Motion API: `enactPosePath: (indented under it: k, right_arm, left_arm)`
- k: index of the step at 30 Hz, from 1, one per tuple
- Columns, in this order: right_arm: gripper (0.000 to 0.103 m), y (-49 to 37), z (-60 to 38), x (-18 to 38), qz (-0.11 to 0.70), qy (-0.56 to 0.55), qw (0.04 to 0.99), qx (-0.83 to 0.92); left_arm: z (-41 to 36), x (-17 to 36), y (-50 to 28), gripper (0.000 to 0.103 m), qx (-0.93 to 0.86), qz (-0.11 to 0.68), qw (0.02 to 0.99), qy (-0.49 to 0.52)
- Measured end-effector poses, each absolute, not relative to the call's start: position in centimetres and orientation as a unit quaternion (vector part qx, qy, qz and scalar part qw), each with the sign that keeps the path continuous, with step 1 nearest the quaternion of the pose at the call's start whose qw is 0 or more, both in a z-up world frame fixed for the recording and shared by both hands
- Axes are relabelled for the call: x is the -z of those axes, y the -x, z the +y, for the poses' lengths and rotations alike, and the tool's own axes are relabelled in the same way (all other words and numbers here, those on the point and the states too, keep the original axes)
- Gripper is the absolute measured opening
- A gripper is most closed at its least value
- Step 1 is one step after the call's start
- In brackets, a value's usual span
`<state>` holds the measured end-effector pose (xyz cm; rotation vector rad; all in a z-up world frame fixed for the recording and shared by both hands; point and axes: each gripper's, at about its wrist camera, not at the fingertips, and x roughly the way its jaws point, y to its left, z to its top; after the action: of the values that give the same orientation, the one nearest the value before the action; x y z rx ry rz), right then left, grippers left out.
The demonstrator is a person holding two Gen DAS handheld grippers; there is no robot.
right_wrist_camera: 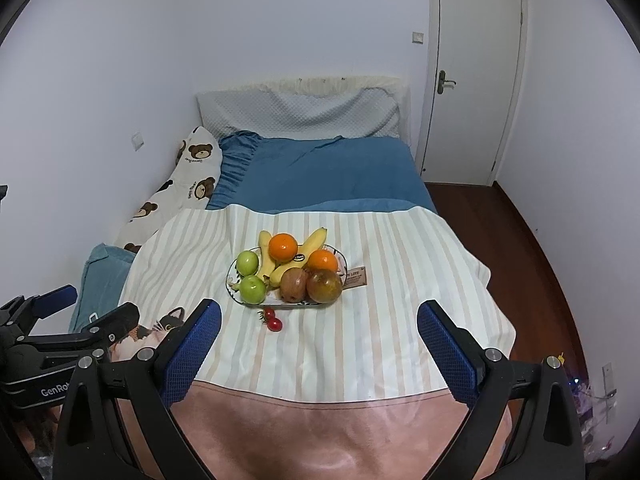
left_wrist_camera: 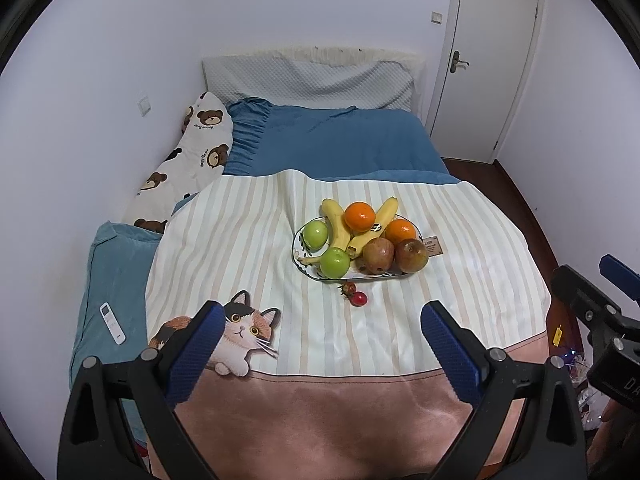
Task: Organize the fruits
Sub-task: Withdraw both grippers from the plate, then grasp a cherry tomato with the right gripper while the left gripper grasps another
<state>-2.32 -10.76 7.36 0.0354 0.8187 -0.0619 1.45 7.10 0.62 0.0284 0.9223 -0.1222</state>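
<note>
A white patterned plate (left_wrist_camera: 297, 249) (right_wrist_camera: 231, 276) sits on the striped blanket. It holds two bananas (left_wrist_camera: 336, 224) (right_wrist_camera: 265, 258), two oranges (left_wrist_camera: 360, 217) (right_wrist_camera: 283, 246), two green apples (left_wrist_camera: 335, 263) (right_wrist_camera: 252, 289) and two reddish-brown fruits (left_wrist_camera: 411, 255) (right_wrist_camera: 324, 286). Two cherry tomatoes (left_wrist_camera: 354, 294) (right_wrist_camera: 272, 319) lie on the blanket just in front of the plate. My left gripper (left_wrist_camera: 322, 324) is open and empty, held back from the plate. My right gripper (right_wrist_camera: 318, 322) is open and empty, also short of the plate.
A brown tag (left_wrist_camera: 434, 246) (right_wrist_camera: 356, 276) lies right of the plate. A white remote (left_wrist_camera: 112, 323) lies on the blue cushion at left. A bear-print pillow (left_wrist_camera: 188, 148) lies along the left wall. A door (left_wrist_camera: 492, 60) and wood floor (right_wrist_camera: 520, 240) are on the right.
</note>
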Motion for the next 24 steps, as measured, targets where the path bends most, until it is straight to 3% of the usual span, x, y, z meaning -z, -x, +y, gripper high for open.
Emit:
enactPosePath:
  k: [8,14,16,18,20,24]
  right_arm:
    - [0.1,-1.1,-11.1,-3.9,0.415,-0.039,0.909,0.018]
    - [0.1,-6.5,-10.4,5.7,0.468,-0.064,0.881,-0.026]
    - [0.096,-8.2,-10.0,9.7,0.491,-0.077,0.867,-0.043]
    - [0.078,-10.0,-9.7,14.0,0.518,-0.098,0.848,-0.058]
    - [0.07,-11.3,-9.4,18.0,0.535,-0.116,0.834,-0.066]
    - [0.07,-13.8,-8.2,23.2,0.542,-0.136,0.825,-0.083]
  left_arm:
    - [8.0,2.3,-4.7,0.1,0.02,0.451,0.892,-0.03]
    - [9.7,9.3,-9.5,0.1,-0.046,0.478,0.875,-0.065]
    - [10.1,12.2,-10.9,0.1,-0.055,0.495,0.863,-0.084]
    - [10.2,14.9,-11.9,0.1,-0.049,0.507,0.855,-0.1]
    - [10.2,17.0,-12.6,0.1,-0.042,0.518,0.846,-0.122]
    - [9.8,20.1,-13.7,0.1,-0.028,0.526,0.835,-0.159]
